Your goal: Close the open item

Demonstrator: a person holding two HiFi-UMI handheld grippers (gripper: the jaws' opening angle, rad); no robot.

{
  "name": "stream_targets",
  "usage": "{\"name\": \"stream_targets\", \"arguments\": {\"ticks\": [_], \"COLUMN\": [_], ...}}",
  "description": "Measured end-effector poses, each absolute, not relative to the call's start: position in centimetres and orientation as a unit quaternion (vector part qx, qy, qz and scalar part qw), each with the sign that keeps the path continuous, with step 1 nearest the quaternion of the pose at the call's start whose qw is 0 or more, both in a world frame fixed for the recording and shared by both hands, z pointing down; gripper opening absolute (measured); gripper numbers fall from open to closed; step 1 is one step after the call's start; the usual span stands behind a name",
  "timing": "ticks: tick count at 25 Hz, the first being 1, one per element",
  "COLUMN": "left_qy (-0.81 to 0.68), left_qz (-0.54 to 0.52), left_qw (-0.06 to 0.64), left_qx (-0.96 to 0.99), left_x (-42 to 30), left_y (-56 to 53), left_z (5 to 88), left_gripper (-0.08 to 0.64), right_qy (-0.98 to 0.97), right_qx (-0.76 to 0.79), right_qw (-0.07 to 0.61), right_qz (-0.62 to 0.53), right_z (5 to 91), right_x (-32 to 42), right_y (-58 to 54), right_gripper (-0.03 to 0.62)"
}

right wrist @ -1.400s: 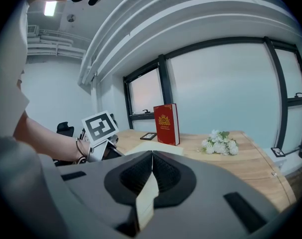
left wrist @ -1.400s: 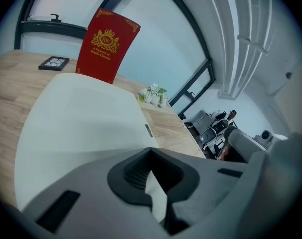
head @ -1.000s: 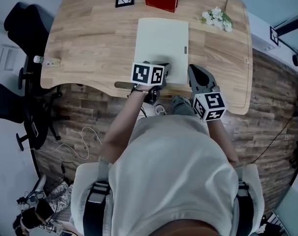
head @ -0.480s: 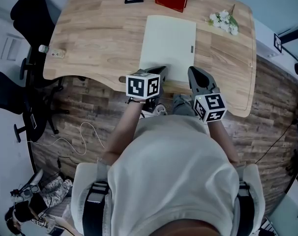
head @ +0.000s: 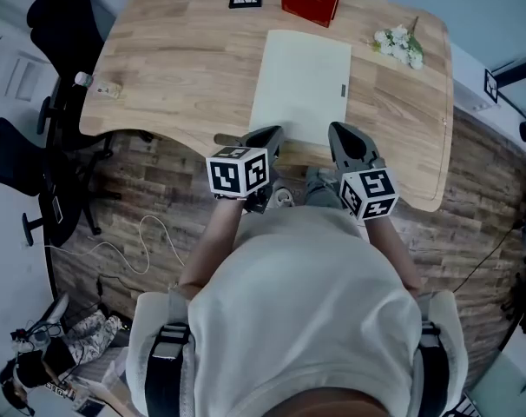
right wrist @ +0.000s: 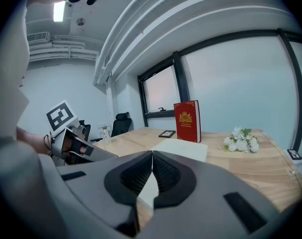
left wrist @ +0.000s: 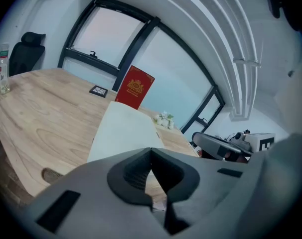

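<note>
Folder (head: pixel 303 81) flat, long axis near-to-far; left hand-held gripper (head: pixel 267 137), right hand-held gripper (head: pixel 341 134) closed.

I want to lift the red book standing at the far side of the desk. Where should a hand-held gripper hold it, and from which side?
Probably its top edge, coming from above. The red book stands upright, with its broad cover showing, and looks thin from front to back. So one jaw can go in front of the cover and one behind it.
</note>
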State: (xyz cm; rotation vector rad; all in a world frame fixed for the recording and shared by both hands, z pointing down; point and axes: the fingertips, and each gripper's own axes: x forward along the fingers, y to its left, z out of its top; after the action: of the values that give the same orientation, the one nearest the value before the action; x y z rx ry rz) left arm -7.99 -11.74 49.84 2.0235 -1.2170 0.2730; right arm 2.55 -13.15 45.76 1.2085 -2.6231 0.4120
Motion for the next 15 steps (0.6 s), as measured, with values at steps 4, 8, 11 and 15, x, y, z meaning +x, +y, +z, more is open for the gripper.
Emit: {"name": "stream_targets", "arguments": {"ticks": [4,8,11,15], "left_qy": [-0.484,-0.492,-0.498,-0.499], "left_qz": [0.101,0.091,0.083,0.077], "left_qw": [0.369,0.366,0.365,0.367], "left_qx": [0.787,0.785,0.782,0.782], "left_x": [-8.8,-9.4,-9.8,-10.0], "left_y": [-10.7,-10.0,-9.6,-9.0], "left_z": [49.5,49.1,49.0,48.8], "left_gripper": [0.020,0.020,0.020,0.020], "right_qy": [-0.894,-0.896,-0.897,-0.900], "right_qx": [0.408,0.404,0.400,0.395], "right_qw": [0.116,0.114,0.111,0.109], "right_qz": [0.143,0.148,0.151,0.151], "right_z": [46.0,46.1,46.0,45.8], "right_x": [2.2,1.9,1.6,1.1], "right_y": [-12.7,-12.3,-12.1,-11.8], "right_gripper": [0.018,0.018,0.018,0.018]}}
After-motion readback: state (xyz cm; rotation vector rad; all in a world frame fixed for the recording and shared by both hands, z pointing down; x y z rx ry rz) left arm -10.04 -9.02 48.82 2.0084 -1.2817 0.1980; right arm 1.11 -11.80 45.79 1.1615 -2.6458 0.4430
